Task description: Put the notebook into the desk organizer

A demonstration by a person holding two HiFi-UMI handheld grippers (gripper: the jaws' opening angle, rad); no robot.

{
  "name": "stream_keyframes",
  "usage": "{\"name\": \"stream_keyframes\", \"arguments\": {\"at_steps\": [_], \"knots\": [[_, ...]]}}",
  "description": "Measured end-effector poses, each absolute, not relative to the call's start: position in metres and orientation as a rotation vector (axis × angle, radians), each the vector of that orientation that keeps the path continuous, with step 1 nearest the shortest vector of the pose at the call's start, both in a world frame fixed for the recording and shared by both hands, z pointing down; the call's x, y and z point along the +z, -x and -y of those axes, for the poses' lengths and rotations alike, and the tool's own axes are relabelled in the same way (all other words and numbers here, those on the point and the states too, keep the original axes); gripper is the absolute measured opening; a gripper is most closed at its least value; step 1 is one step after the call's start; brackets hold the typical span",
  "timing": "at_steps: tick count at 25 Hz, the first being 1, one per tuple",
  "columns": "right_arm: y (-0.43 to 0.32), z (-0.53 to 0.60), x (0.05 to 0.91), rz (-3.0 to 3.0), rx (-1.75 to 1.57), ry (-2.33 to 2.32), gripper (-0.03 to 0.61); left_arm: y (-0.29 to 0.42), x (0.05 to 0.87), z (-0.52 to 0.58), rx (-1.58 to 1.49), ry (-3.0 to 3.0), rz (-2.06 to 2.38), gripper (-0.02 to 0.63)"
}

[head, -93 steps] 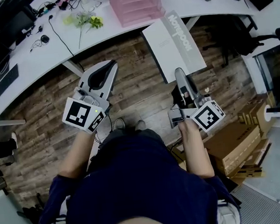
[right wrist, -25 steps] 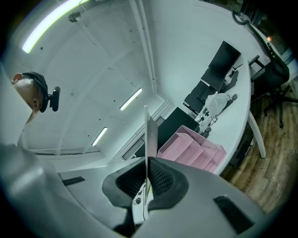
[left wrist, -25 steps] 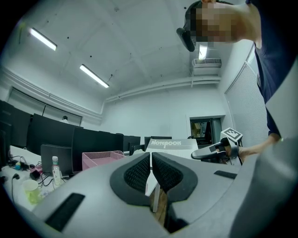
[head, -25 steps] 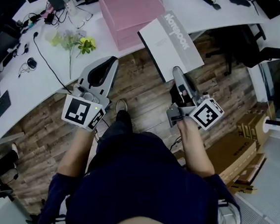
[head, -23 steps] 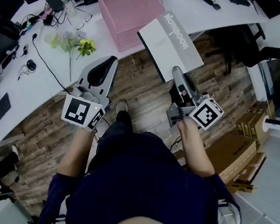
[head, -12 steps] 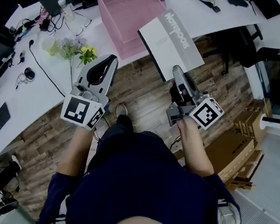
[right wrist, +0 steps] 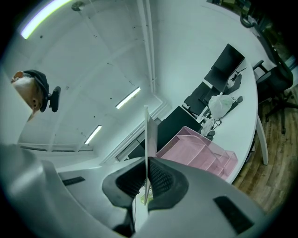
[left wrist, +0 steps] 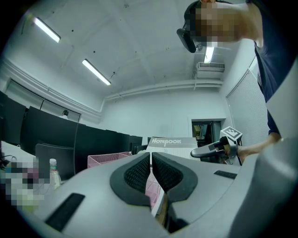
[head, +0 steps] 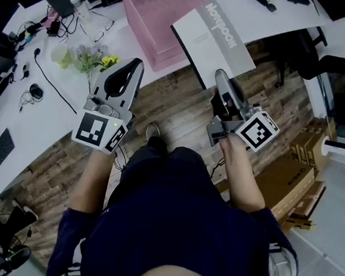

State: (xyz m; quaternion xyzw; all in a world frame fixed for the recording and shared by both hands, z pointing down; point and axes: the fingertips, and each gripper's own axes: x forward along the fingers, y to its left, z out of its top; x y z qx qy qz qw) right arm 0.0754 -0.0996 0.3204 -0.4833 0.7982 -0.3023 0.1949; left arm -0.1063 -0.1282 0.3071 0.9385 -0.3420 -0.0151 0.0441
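A white and grey notebook (head: 209, 35) is held up over the desk's front edge, my right gripper (head: 220, 75) shut on its near edge. In the right gripper view the notebook (right wrist: 146, 135) shows edge-on between the jaws of the right gripper (right wrist: 147, 169). The pink mesh desk organizer (head: 153, 14) stands on the white desk (head: 29, 118), and the notebook overlaps its right side. My left gripper (head: 134, 66) hangs shut and empty at the desk's edge, left of the notebook. The left gripper view shows the left gripper (left wrist: 151, 157), the organizer (left wrist: 107, 160) and the notebook (left wrist: 167, 144).
Flowers (head: 90, 54), a water bottle (head: 75, 3) and cables (head: 45, 68) lie on the desk left of the organizer. Cardboard boxes (head: 287, 180) sit on the wooden floor (head: 176, 115) at right. A black chair (head: 311, 58) stands beyond the notebook.
The desk and organizer have drawn nearer in the head view. The notebook has moved forward with my right gripper and now overlaps the organizer's right side. Both grippers stay shut.
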Motion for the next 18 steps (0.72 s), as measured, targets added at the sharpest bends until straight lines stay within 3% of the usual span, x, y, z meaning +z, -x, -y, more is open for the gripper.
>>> {"name": "stream_keyframes", "arguments": {"at_steps": [18], "knots": [[-0.089, 0.153, 0.32, -2.258, -0.832, 1.362, 0.012, 0.096, 0.306, 0.173, -0.037, -2.859, 1.079, 0.038]]}}
